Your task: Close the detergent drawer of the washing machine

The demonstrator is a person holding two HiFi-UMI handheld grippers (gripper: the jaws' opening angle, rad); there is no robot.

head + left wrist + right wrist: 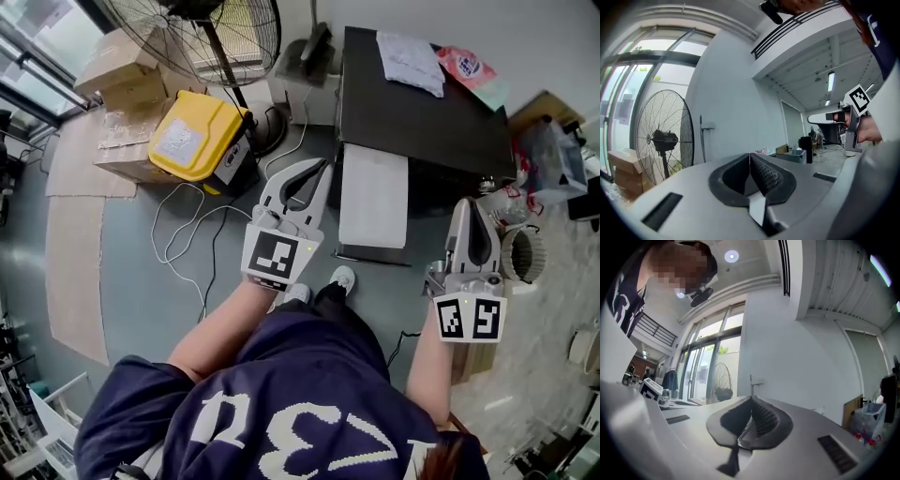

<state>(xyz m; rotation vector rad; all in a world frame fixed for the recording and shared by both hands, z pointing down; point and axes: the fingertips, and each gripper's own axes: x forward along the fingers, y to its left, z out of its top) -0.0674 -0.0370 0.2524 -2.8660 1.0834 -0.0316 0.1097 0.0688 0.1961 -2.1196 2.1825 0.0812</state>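
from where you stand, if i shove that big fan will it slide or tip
Likely tips rather than slides: the fan carries a wide head high on a thin pole. Pushed low, it would probably scoot across the smooth floor. Its wire cage looks springy and may flex under a push.

The washing machine is seen from above. It has a flat black top and stands on the floor by the wall. At the left part of its front a white flat rectangle juts out; this looks like the detergent drawer, open.
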